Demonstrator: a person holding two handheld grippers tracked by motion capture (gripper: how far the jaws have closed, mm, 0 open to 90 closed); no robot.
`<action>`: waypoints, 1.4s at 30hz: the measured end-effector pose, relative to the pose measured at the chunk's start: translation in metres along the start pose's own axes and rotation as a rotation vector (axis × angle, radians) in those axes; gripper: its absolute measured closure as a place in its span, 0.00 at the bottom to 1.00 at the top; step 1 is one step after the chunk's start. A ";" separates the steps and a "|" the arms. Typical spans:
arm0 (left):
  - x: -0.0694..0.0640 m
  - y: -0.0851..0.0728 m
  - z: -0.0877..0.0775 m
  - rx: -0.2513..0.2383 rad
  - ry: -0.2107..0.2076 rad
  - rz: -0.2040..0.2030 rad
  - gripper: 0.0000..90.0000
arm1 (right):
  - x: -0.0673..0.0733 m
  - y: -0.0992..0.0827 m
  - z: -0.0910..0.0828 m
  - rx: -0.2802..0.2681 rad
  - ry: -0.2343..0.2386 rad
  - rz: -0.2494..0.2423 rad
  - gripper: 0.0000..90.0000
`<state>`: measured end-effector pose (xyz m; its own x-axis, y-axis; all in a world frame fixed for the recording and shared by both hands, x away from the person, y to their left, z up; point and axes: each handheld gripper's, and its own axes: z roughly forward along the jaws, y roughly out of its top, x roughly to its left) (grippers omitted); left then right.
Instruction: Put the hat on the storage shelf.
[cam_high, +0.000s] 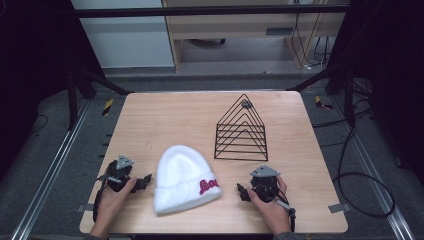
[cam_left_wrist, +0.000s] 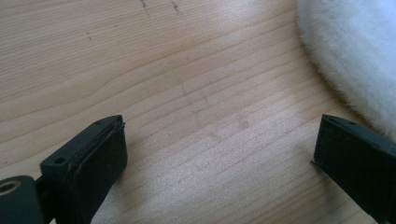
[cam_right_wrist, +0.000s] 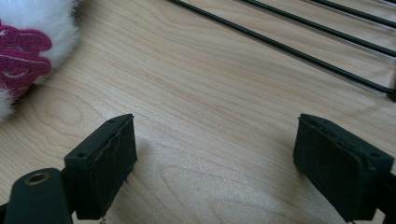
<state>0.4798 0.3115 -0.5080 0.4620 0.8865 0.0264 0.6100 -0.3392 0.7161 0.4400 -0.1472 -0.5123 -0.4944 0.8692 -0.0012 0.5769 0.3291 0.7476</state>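
Item: white fluffy beanie (cam_high: 181, 177), lying flat on the wooden table (cam_high: 165, 115) near the near edge, about midway between its two side edges. The folded cuff faces the near edge and carries a red embroidered script patch (cam_high: 208, 186) toward its right end; the rounded crown points toward the far edge.

Handling: judged light, soft and limp. It will sag and fold when lifted at one point, and the plush pile may slip between pads. The doubled cuff looks the firmest place to take hold, one pinch at each end.

Left gripper (cam_high: 142, 181): rests on the table just beside the cuff's left end, jaws spread, nothing between them.

Right gripper (cam_high: 242, 192): rests near the cuff's right end, apart from it, jaws spread and empty.

Also present: black wire rack (cam_high: 241, 131) of nested triangular frames, standing upright toward the far right of the table, well apart from the beanie.
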 end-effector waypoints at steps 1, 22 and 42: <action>0.000 0.000 0.000 0.000 0.000 0.000 0.02 | 0.000 0.000 0.000 0.000 0.000 0.000 0.15; -0.017 0.096 -0.028 -0.132 -0.079 0.070 0.13 | 0.000 0.000 0.000 0.000 0.000 -0.001 0.15; -0.044 0.127 -0.004 0.032 -0.188 0.215 0.15 | 0.000 0.000 0.000 0.001 -0.003 0.000 0.15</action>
<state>0.5340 0.2311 -0.4154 0.6922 0.7204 0.0433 0.5038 -0.5253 0.6857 0.4404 -0.1468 -0.5123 -0.4927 0.8702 -0.0036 0.5775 0.3300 0.7468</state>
